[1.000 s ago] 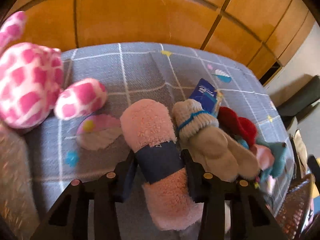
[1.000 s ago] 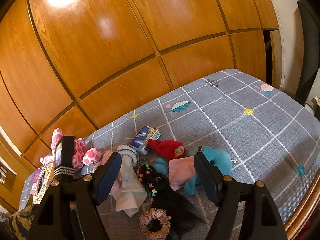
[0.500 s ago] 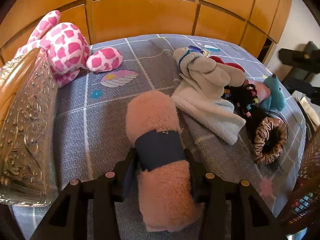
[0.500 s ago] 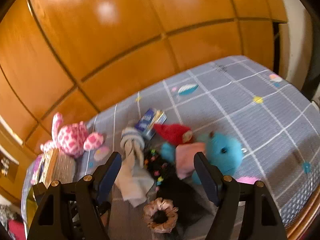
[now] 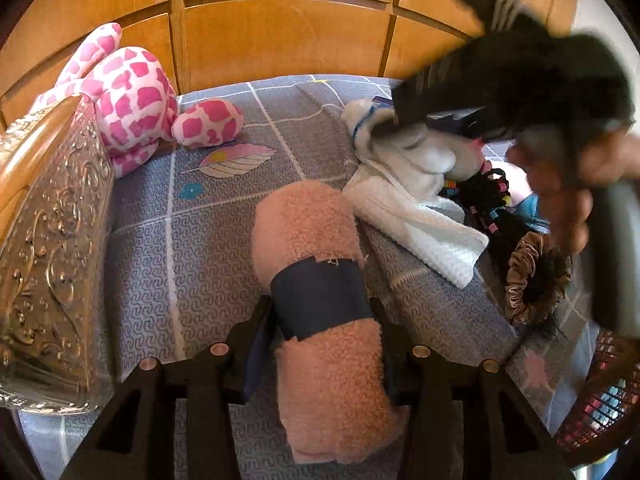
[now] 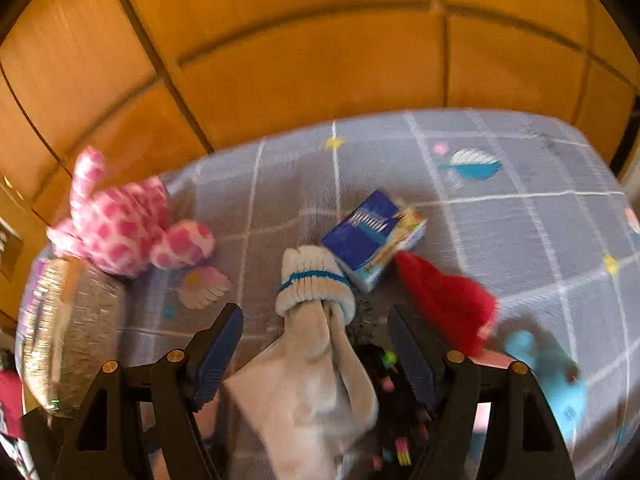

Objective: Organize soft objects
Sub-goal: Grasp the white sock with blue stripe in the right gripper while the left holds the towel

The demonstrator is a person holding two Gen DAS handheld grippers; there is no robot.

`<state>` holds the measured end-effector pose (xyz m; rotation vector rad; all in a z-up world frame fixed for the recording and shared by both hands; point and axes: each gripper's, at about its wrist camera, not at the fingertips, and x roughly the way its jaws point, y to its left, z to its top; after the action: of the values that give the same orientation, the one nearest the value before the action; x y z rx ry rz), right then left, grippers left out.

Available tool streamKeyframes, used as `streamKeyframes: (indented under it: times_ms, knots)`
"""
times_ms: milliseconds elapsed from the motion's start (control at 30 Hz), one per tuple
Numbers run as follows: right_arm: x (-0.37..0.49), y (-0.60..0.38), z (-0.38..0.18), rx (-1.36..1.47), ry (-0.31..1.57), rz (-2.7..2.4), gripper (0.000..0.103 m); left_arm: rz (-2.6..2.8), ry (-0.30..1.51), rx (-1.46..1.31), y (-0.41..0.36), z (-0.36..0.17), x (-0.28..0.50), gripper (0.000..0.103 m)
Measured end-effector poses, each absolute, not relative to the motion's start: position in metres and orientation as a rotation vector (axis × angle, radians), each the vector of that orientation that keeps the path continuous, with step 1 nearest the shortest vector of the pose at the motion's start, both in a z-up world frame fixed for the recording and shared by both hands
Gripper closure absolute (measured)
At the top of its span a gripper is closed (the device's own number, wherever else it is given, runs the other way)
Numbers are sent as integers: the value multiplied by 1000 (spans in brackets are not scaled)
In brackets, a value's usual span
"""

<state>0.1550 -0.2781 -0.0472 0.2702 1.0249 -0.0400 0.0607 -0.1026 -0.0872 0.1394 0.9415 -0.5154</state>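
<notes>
Bare bedspread [image 5: 192,248] lies between embossed box [image 5: 52,264] and white towel [image 5: 420,224].

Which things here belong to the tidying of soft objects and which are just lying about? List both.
Job in hand:
- pink fleece roll, between the left gripper's jaws
- grey sock bundle, between the right gripper's closing jaws
- spotted pink plush
- white cloth
- brown scrunchie

Lying about:
- blue box
- embossed metal tin

Wood-panelled wall [image 5: 280,36] stands behind the bed. Grey checked bedcover [image 5: 192,240] carries printed feather motifs. Embossed metallic box [image 5: 48,264] sits at the left edge. Blue carton [image 6: 374,234] lies flat on the bedcover.
</notes>
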Motion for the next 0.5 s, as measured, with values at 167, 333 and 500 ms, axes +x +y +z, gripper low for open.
streamKeyframes:
  times_ms: [167,333,500]
  knots:
    - [161,-269,-69,195,1064,-31,78,-500,915,142,-103,-87,55,55]
    - [164,-282,-84,324,1120,6,76,-499,910,145,-103,-86,54,55]
    - [162,-277,-83,280,1103,-14,76,-487,927,159,-105,-81,53,65]
